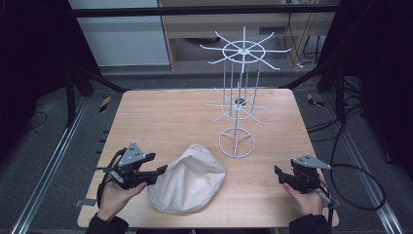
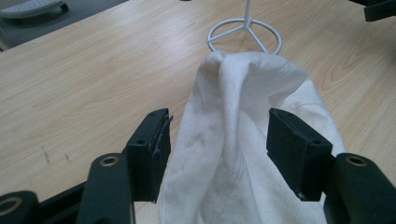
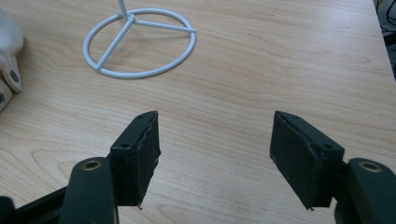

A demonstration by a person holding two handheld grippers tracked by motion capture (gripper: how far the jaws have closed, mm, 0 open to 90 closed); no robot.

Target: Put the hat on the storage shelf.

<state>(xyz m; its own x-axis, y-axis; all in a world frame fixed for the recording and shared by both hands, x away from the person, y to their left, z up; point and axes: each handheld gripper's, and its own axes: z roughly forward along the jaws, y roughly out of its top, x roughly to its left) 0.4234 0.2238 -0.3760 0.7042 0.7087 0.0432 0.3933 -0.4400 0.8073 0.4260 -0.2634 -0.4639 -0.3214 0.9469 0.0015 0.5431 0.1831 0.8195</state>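
Observation:
A crumpled white cloth item lies on the wooden table near its front edge. My left gripper is at the cloth's left side and stands open. In the left gripper view the white cloth runs between the two wide-apart jaws of the left gripper, close to both pads. My right gripper is held low over bare wood at the front right, apart from the cloth. Its jaws are open with nothing between them in the right gripper view, where the cloth shows at the far left.
A tall white wire rack with spoked hook tiers stands right of the table's middle, its ring base just behind the cloth. The ring base lies ahead of my right gripper. Bare wood stretches to the left and back.

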